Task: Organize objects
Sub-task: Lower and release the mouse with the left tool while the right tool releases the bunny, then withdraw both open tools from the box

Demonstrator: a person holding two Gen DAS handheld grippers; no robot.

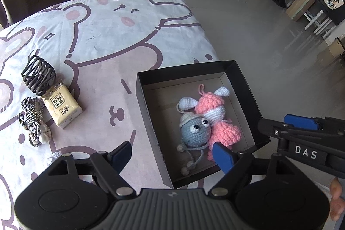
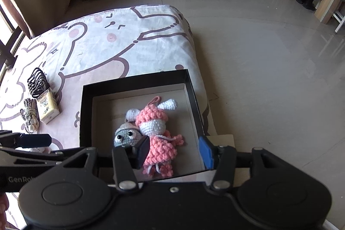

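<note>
black box holds both crochet toys, both grippers empty above it

the black box (image 1: 243,87) sits at the right edge of the cartoon-print sheet (image 1: 112,36), toward 3 o'clock in the left wrist view, open at the top. inside it lie two crochet toys touching each other: a grey mouse (image 1: 195,132) and, at its 2 o'clock, a pink and white rabbit (image 1: 212,108), whose loop points to 12 o'clock.

the left gripper (image 1: 172,151) hangs over the near left wall of the box with its fingers spread wide and nothing between them; one fingertip is over the sheet, the other over the box interior. the right gripper (image 2: 174,150) is above the near part of the box, fingers apart, no pad touching either toy as far as the views show.

outside the box, at 9 o'clock on the sheet, lie a black spiral hair tie (image 1: 38,74), a beige tissue pack (image 1: 62,108) touching it, and a striped cord bow with pearls (image 1: 35,125) just beside the pack.
</note>
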